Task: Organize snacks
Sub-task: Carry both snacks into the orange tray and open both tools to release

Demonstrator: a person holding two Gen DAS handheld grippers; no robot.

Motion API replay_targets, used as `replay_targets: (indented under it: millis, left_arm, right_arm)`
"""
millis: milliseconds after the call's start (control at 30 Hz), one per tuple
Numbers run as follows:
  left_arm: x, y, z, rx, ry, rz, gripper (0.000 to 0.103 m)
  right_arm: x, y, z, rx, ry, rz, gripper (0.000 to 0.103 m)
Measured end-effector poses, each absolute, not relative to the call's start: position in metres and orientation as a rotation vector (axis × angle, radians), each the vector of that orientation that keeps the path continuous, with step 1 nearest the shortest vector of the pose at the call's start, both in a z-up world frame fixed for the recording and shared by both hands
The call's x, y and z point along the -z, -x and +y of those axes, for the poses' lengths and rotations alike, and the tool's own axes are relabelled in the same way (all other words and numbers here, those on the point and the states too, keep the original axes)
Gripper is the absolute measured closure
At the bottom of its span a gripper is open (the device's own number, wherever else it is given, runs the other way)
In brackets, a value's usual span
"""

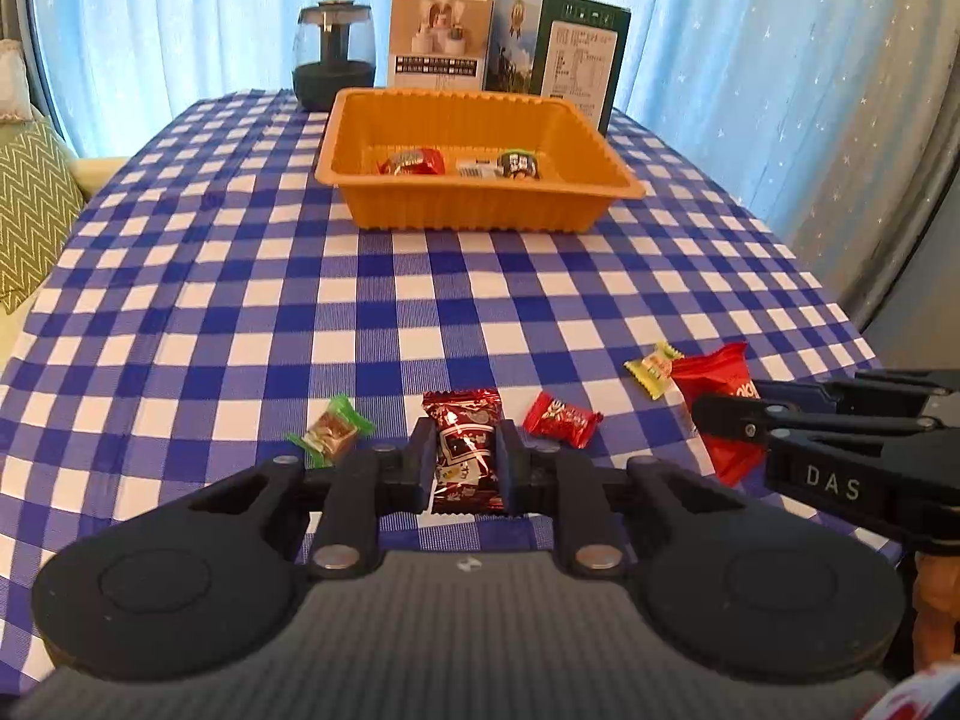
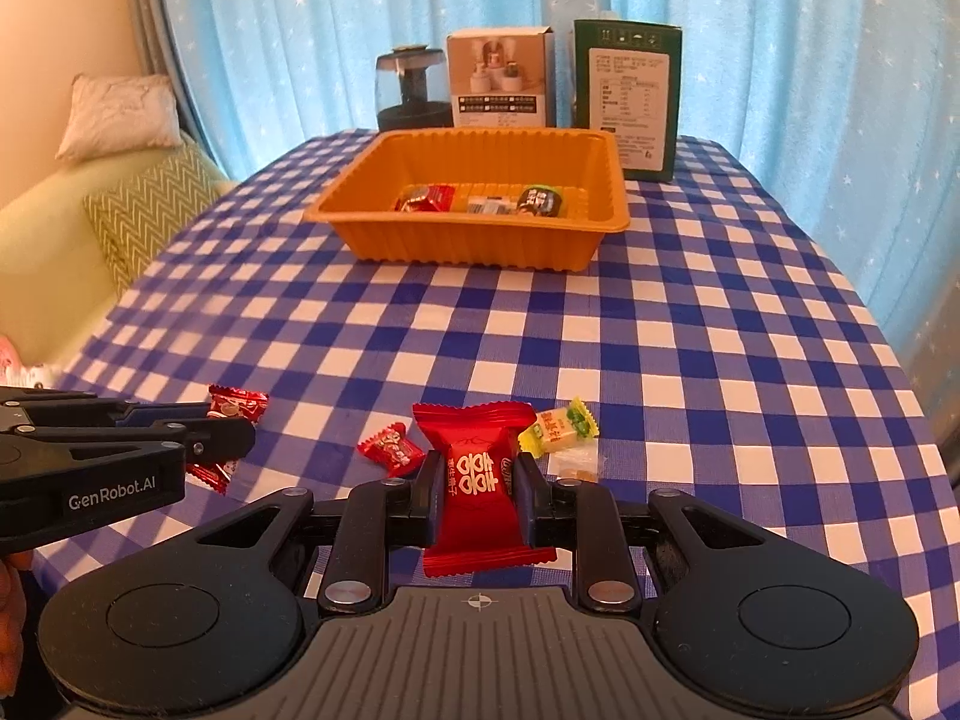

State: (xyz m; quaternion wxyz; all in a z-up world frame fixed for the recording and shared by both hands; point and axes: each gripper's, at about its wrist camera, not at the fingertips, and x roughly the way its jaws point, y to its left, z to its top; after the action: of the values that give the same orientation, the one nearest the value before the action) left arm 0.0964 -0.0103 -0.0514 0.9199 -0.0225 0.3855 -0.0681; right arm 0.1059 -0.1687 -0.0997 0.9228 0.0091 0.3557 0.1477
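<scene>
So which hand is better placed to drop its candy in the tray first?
Neither clearly. The left gripper holds a dark red candy, the right gripper a bright red candy; the orange tray lies straight ahead of both.

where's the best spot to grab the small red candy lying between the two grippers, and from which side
Grip the small red candy across its plump middle, jaws closing on its long sides, coming down from above. It lies flat on the tablecloth with twisted ends that are thin and floppy; the body is the firmest part. Both grippers already hold snacks, so one must be freed first.
</scene>
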Motion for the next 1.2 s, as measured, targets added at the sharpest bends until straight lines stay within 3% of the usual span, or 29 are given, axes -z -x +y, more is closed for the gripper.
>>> replay_targets:
  millis: [700, 1200]
  left_arm:
    - [0.024, -0.103, -0.009, 0.168, 0.046, 0.742, 0.085]
    - [-0.022, -0.185, -0.001, 0.196, 0.043, 0.669, 0.085]
  right_arm:
    - [0.074, -0.105, -0.178, -0.302, -0.077, 0.701, 0.079]
    - [0.027, -0.200, -0.189, -0.313, -0.127, 0.653, 0.078]
